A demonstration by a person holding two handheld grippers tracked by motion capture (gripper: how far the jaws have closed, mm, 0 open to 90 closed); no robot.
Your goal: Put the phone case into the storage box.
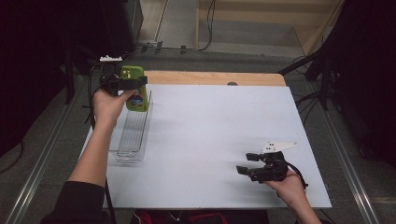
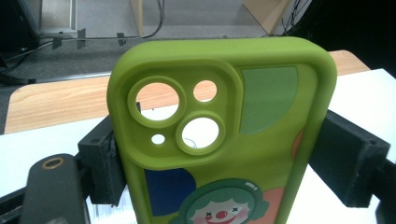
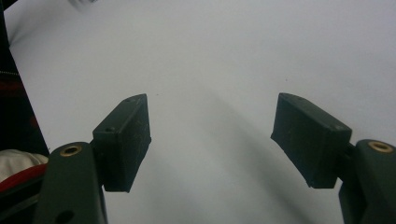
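Green silicone phone case [image 2: 219,140] sits clamped upright in the left gripper [image 1: 122,83], above the clear tray's [image 1: 132,140] far end; right gripper [image 1: 252,163] hangs open over bare white tabletop [image 1: 210,126].

Matt green rubbery phone case [image 2: 219,140], clear glossy plastic tray [image 1: 133,135], smooth white table [image 1: 210,140].

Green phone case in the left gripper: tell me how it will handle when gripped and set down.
The green phone case is empty, with daylight through its lens holes, so it is probably light. It looks like soft silicone and may flex between the left gripper pads; its matte skin should resist slipping. Stood on end in the clear tray, it would likely tip.
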